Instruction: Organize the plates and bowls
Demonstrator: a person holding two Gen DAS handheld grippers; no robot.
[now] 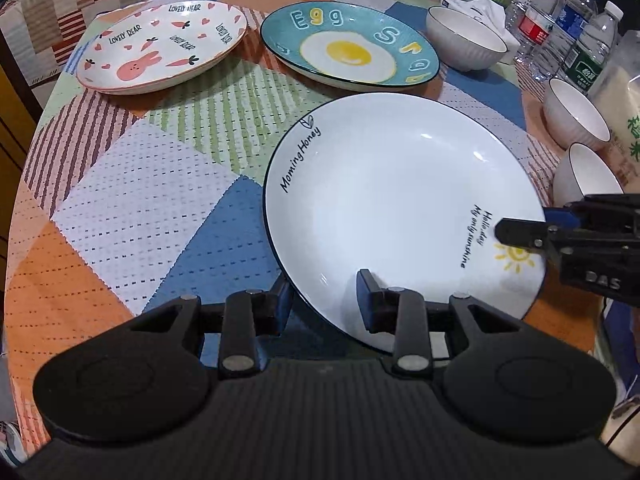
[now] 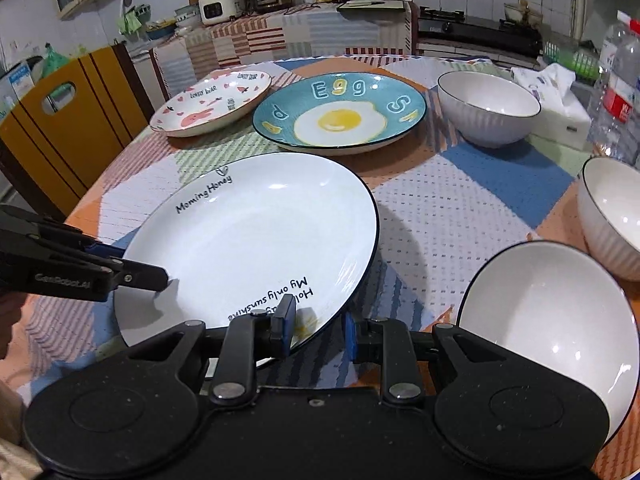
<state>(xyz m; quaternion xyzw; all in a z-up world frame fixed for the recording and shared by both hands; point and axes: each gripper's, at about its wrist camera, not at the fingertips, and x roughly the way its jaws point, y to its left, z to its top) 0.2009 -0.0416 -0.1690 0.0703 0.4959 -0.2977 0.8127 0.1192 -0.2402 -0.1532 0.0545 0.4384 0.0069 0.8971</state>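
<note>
Both grippers straddle the white plate's rim with jaws parted: left gripper at its near edge, right gripper by the sun print. Plate sits tilted on the counter.

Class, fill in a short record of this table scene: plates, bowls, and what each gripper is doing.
plates: white plate, egg plate, rabbit plate
bowls: three white bowls, one far, two near the right edge
left gripper: open, straddling the white plate's near rim
right gripper: open, straddling the same plate's opposite rim
</note>
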